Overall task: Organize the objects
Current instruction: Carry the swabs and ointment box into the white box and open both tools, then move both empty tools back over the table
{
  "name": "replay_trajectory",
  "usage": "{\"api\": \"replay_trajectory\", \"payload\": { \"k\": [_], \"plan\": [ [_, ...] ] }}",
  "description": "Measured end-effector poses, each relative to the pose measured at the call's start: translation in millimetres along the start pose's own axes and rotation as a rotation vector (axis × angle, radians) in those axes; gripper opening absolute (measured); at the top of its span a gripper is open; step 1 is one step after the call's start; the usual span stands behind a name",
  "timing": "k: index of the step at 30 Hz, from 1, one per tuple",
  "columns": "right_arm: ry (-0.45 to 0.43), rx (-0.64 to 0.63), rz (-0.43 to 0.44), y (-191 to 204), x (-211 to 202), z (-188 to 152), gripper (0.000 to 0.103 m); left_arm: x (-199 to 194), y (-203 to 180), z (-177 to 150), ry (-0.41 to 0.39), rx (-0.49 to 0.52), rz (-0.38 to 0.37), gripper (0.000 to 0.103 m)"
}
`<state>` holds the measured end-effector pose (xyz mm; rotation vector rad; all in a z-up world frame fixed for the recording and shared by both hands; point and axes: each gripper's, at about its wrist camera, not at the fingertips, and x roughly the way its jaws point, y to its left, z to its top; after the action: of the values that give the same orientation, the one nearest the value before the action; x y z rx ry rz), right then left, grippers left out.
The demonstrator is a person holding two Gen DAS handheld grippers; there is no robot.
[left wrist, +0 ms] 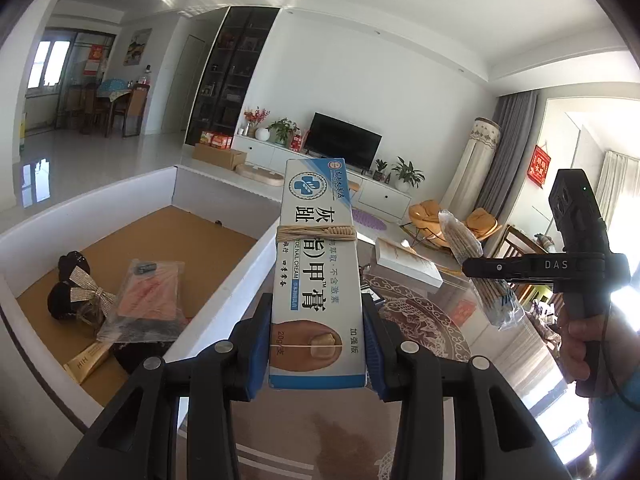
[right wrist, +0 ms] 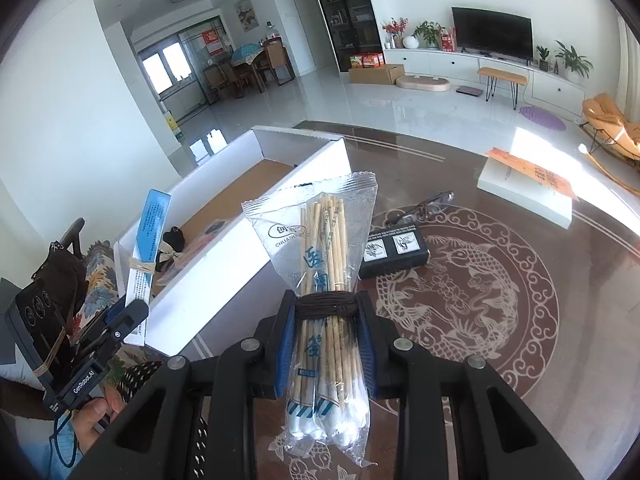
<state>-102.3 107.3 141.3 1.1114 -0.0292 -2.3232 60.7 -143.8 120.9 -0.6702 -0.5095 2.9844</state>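
My left gripper [left wrist: 317, 354] is shut on a white and blue nail cream box [left wrist: 316, 264] bound with rubber bands, held upright above the table beside the white storage box [left wrist: 224, 272]. My right gripper [right wrist: 326, 346] is shut on a clear bag of cotton swabs [right wrist: 326, 264] tied with dark cord, held above the table. The right gripper with the bag also shows in the left wrist view [left wrist: 476, 268]. The left gripper [right wrist: 124, 320] with the cream box [right wrist: 146, 240] also shows in the right wrist view, at the storage box's [right wrist: 240, 256] near corner.
The storage box holds a black bow hair clip [left wrist: 76, 292], a clear packet [left wrist: 148, 300], a gold tube [left wrist: 90, 362] and a dark item. On the patterned glass table [right wrist: 472, 300] lie a black box [right wrist: 394, 254], glasses [right wrist: 424, 206] and a white book [right wrist: 528, 190].
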Motion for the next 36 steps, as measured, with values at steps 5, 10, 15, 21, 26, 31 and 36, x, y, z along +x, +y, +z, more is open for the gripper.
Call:
{"api": "replay_trajectory", "payload": {
  "k": [5,10,15,21,26,31,36],
  "plan": [
    [-0.025,-0.072,0.15,88,55,60,0.029,5,82,42,0.022,-0.041,0.156,0.041],
    [0.024,-0.082,0.269,169,136,84,0.029,29,156,48,0.143,-0.079,0.308,0.041],
    [0.185,-0.007,0.362,206,222,62,0.046,45,196,31,0.249,-0.129,0.426,0.062],
    [0.043,0.025,0.384,162,191,33,0.087,23,167,17,0.154,-0.061,0.457,0.089],
    [-0.06,-0.02,0.116,70,128,-25,0.103,16,92,6,0.118,0.019,0.286,0.089],
    [0.013,-0.023,-0.297,-45,90,-109,0.103,42,-2,-8,0.164,0.143,0.064,0.103],
    [0.07,0.071,-0.438,-123,53,-168,0.103,108,-70,-55,0.378,0.249,-0.008,0.103]
  ]
}}
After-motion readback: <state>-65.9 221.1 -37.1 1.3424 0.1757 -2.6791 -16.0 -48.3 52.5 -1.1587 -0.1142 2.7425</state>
